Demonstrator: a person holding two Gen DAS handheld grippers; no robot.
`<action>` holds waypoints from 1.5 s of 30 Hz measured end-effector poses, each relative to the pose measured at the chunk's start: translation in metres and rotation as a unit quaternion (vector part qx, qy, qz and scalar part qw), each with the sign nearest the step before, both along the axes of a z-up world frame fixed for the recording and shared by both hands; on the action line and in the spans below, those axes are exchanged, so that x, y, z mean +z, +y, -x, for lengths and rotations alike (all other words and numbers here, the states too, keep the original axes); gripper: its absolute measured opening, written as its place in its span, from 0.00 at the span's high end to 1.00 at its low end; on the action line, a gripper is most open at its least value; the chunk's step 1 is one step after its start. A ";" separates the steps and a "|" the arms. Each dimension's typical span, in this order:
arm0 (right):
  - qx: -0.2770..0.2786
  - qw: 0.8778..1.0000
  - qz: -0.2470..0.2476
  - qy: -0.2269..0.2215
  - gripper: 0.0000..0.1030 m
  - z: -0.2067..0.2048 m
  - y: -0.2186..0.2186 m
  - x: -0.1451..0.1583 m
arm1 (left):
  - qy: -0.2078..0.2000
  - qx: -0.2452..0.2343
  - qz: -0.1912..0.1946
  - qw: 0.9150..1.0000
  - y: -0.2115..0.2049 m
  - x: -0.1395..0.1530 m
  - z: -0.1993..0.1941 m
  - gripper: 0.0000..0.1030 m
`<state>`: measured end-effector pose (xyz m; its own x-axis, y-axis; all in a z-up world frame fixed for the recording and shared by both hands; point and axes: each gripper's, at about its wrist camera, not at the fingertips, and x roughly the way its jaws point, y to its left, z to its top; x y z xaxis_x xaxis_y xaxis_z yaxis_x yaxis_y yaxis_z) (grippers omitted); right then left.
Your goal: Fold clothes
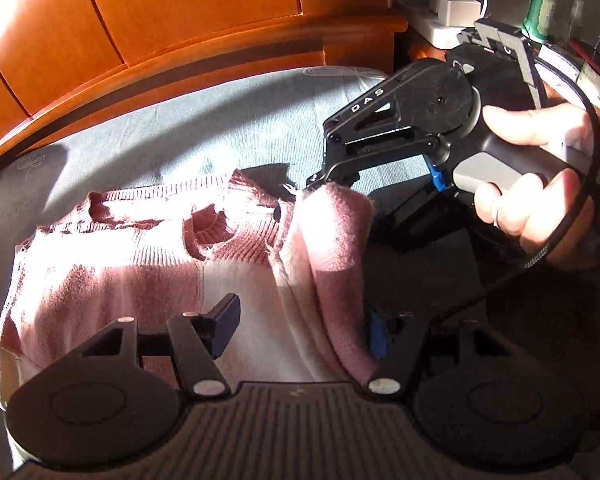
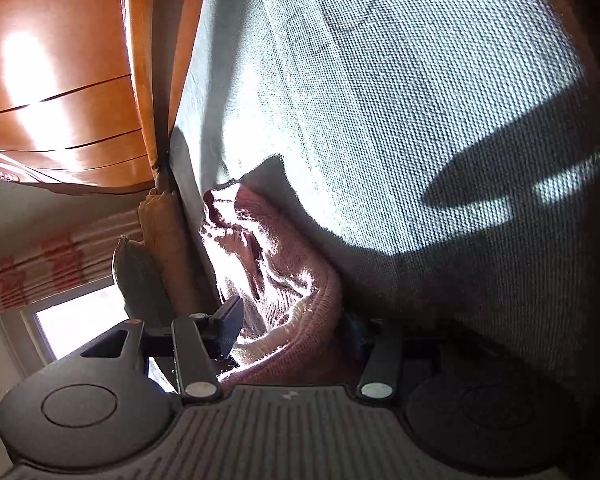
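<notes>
A pink knit sweater [image 1: 148, 264] lies on the grey-blue bedsheet [image 1: 180, 128], collar toward the headboard. Its right side is lifted into a raised fold [image 1: 332, 232]. In the left wrist view my right gripper [image 1: 320, 186], held by a hand [image 1: 540, 200], pinches the top of that fold. In the right wrist view the bunched sweater [image 2: 284, 280] fills the gap of my right gripper [image 2: 294, 328]. My left gripper [image 1: 300, 328] hovers low over the sweater's body, jaws wide apart. The fold's lower end hangs beside its right finger [image 1: 376, 336].
An orange wooden headboard [image 1: 160, 20] borders the bed at the back. A bedside surface at the far right holds a green bottle [image 1: 540, 0], white chargers [image 1: 456, 8] and small items. A window with a striped blind [image 2: 52, 264] shows in the right wrist view.
</notes>
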<state>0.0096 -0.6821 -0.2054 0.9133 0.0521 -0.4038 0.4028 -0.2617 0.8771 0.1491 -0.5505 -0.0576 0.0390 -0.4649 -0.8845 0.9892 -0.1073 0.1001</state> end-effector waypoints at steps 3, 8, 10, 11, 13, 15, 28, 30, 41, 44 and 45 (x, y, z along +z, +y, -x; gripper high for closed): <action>0.024 0.997 0.055 0.044 0.89 -0.005 -0.005 0.016 | 0.023 -0.014 0.002 1.000 0.000 0.000 0.003 0.37; 0.080 0.979 0.160 0.099 0.89 -0.008 -0.012 0.052 | 0.072 -0.044 0.004 0.996 -0.007 -0.013 0.011 0.35; 0.099 0.968 0.189 0.133 0.90 -0.012 -0.015 0.057 | 0.095 -0.052 -0.001 0.994 -0.017 -0.026 0.016 0.34; 0.105 0.962 0.199 0.152 0.90 -0.012 -0.016 0.058 | 0.102 -0.052 -0.001 0.993 -0.021 -0.031 0.017 0.34; 0.098 0.960 0.203 0.165 0.89 0.002 -0.019 0.060 | 0.116 -0.056 0.010 0.992 -0.029 -0.034 0.019 0.33; 0.086 0.960 0.203 0.172 0.86 0.016 -0.021 0.064 | 0.132 -0.063 0.026 0.989 -0.033 -0.030 0.020 0.32; 0.024 0.990 0.070 0.119 0.42 0.060 0.039 0.058 | 0.141 -0.024 -0.003 0.990 0.056 -0.003 -0.018 0.31; 0.022 0.992 0.046 0.113 0.41 0.054 0.050 0.050 | 0.148 -0.016 -0.009 0.989 0.068 -0.004 -0.020 0.31; 0.114 0.957 0.204 0.171 0.88 0.013 0.047 0.086 | 0.199 -0.042 0.006 0.979 0.046 -0.024 0.015 0.24; 0.128 0.949 0.183 0.222 0.80 0.019 0.043 0.068 | 0.193 -0.046 0.002 0.980 0.041 -0.030 0.022 0.24; 0.127 0.948 0.176 0.234 0.76 0.023 0.043 0.063 | 0.192 -0.049 0.003 0.980 0.042 -0.028 0.022 0.24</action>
<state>-0.0139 -0.6392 -0.1419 0.6059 0.0330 -0.7948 0.7802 0.1705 0.6018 0.1271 -0.5089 -0.0852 -0.3416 -0.4550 -0.8224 0.9389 -0.2043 -0.2770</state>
